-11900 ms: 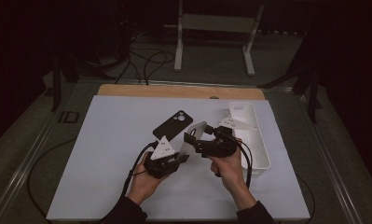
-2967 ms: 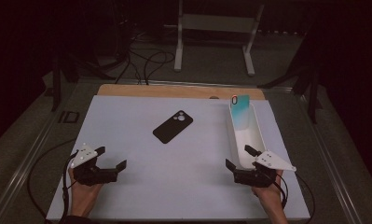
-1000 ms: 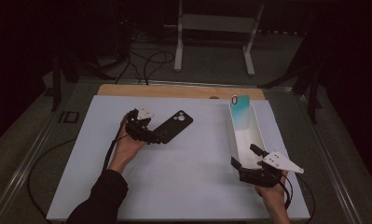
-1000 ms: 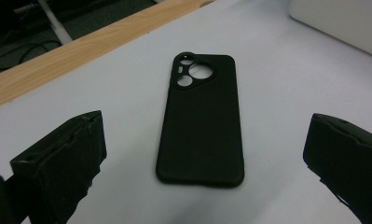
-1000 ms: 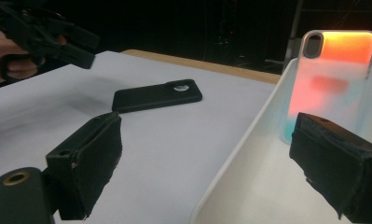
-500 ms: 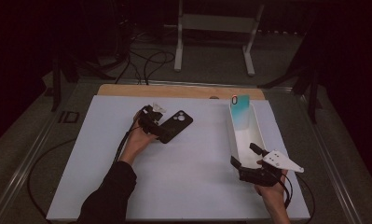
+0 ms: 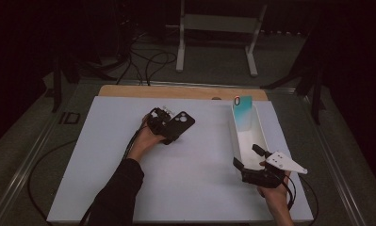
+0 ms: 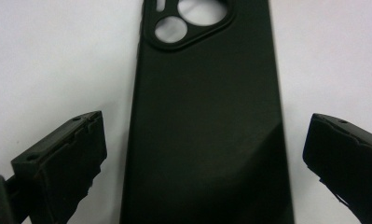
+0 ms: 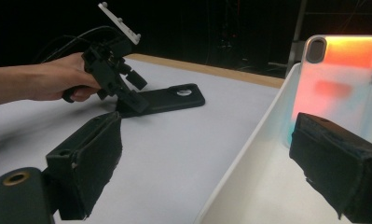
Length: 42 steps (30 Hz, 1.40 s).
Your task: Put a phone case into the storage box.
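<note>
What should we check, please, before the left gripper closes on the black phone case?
1. Left gripper open wide enough: ok, a jaw on each side of the black phone case.
2. Case centred between the jaws: ok, roughly.
3. Case lying flat on the white mat: ok.
4. Jaws low enough to catch the edges: cannot tell.
5. Right gripper out of the way: ok, open at the white tray.
6. Room in the tray beside the pastel phone case: ok.
</note>
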{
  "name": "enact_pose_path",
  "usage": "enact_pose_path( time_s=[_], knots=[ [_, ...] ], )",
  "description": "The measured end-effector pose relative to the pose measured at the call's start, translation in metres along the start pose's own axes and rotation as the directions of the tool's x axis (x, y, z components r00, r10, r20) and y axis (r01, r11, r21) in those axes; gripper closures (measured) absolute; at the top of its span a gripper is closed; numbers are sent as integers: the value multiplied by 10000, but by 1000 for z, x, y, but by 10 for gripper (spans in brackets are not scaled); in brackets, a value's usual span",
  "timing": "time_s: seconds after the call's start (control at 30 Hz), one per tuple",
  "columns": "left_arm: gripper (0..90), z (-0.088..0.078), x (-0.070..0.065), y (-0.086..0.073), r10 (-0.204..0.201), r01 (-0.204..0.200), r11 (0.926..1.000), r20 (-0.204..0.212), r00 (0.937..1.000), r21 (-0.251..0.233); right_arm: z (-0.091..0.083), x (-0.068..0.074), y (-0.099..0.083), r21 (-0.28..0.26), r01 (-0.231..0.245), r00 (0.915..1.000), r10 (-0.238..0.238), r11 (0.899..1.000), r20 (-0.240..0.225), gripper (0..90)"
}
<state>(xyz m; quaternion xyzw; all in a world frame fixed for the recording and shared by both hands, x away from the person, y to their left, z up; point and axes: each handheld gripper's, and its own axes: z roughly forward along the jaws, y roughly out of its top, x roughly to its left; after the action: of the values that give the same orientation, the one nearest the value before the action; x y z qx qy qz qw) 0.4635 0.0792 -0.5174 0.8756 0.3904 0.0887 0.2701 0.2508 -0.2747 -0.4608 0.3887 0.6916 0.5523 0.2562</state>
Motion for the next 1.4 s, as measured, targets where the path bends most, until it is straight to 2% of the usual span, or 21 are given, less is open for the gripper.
enact_pose_path(
  time_s=[0.27,0.37,0.63,0.73,0.8,0.93,1.17,1.4],
  knots=[
    [1,4,0,3,152,-151,9986,-19,9999,499,0,0,0,7,-34,10000,34,10000,-27,94],
    [1,5,-2,5,423,-407,9961,-193,9989,783,1,0,-1,48,-10,10000,10,10000,-25,94],
    [6,4,-6,7,284,-248,9929,-293,9992,1164,1,0,-1,68,3,10000,-3,10000,-20,94],
    [49,2,-7,8,309,-269,9910,-284,9991,1310,1,1,-1,66,9,10000,-9,10000,-32,94],
    [120,-1,-9,9,435,-397,9893,-239,9988,1401,1,1,-1,67,17,10000,-17,10000,-23,94],
    [138,-2,-10,10,396,-347,9868,-274,9988,1581,1,2,-1,65,27,10000,-27,10000,-25,94],
    [165,-4,-13,10,291,-217,9874,-449,9986,1570,1,2,-1,131,40,10000,-39,9999,-13,94],
    [173,-12,-15,9,297,-243,9925,-434,9986,1202,1,1,0,103,-55,10000,55,9999,7,94]
  ],
)
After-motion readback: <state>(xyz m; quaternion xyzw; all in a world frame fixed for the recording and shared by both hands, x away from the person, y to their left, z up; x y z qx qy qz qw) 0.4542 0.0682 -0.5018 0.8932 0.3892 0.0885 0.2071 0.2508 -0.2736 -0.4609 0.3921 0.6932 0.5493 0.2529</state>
